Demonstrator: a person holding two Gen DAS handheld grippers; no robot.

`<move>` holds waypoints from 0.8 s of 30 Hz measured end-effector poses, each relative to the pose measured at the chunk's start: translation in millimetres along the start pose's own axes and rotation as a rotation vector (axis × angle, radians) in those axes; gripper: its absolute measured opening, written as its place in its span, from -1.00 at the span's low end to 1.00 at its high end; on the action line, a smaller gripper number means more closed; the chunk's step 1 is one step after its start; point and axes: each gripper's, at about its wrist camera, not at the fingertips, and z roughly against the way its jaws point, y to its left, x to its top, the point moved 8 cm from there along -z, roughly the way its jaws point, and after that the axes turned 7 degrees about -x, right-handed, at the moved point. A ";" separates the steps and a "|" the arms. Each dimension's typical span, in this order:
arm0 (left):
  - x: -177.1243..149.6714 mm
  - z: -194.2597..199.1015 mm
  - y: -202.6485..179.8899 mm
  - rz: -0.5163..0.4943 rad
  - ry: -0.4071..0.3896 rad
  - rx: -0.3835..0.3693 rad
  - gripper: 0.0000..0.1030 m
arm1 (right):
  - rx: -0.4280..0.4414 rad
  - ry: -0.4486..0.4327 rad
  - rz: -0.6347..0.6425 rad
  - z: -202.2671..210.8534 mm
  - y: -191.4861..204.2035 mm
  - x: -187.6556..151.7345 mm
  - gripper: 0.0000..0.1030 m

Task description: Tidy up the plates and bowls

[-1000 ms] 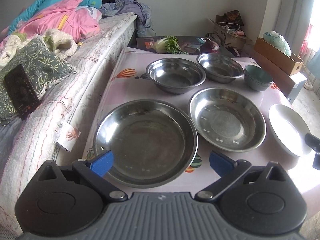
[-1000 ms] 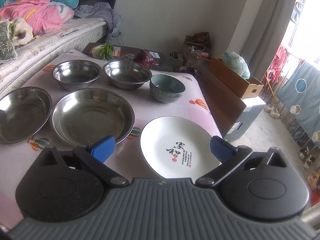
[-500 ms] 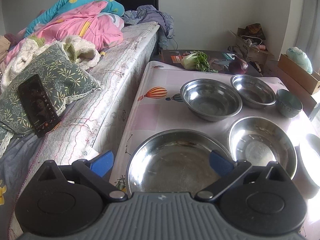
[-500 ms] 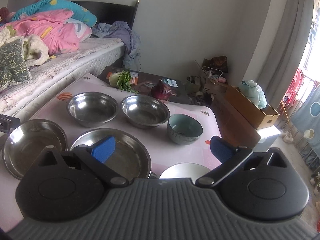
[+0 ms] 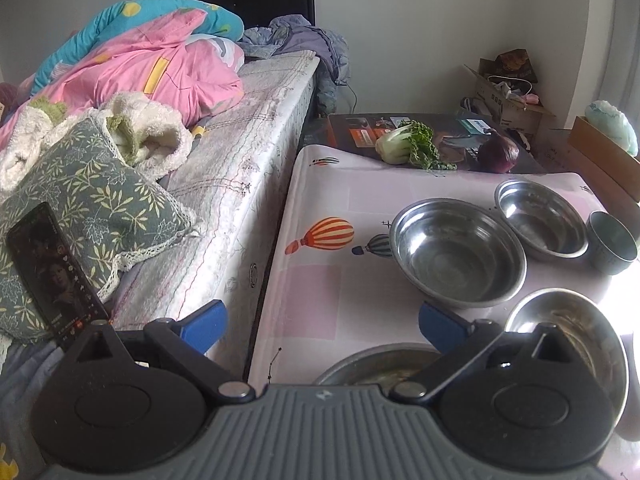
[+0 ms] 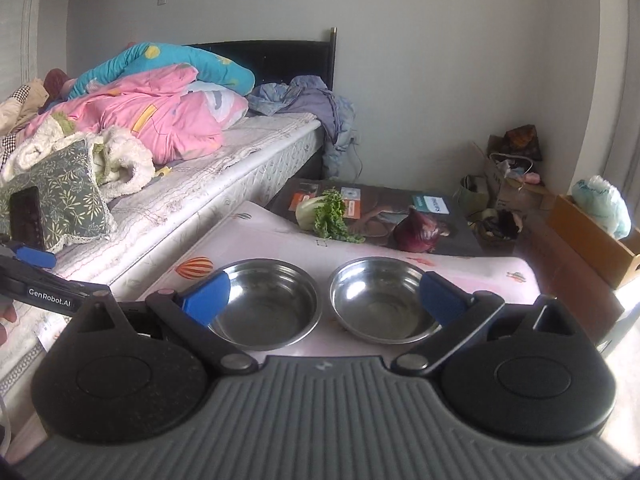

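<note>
Both grippers, left [image 5: 320, 322] and right [image 6: 322, 294], spread wide and empty. Two steel bowls [image 6: 266, 310] sit side by side just before the cabbage [image 6: 320, 210]. Advise lowering squarely onto one rim before nesting.

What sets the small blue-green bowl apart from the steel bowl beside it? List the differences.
1. The blue-green bowl looks matte and glazed; the steel bowl is shiny bare metal.
2. The blue-green bowl is narrower with steeper walls; the steel bowl is wider and shallower.

Both stand upright and look empty on the pink tablecloth.
</note>
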 end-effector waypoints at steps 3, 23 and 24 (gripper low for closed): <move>13.3 -24.0 -3.6 -0.023 0.018 -0.023 0.99 | 0.047 0.103 -0.054 -50.0 3.2 -2.7 0.72; 30.7 -153.6 -31.4 0.010 0.238 -0.166 -0.16 | 0.164 0.491 -0.236 -206.4 14.5 -67.2 -0.43; 30.5 -155.5 -32.2 0.014 0.243 -0.171 -0.24 | 0.170 0.496 -0.237 -207.5 14.0 -68.5 -0.46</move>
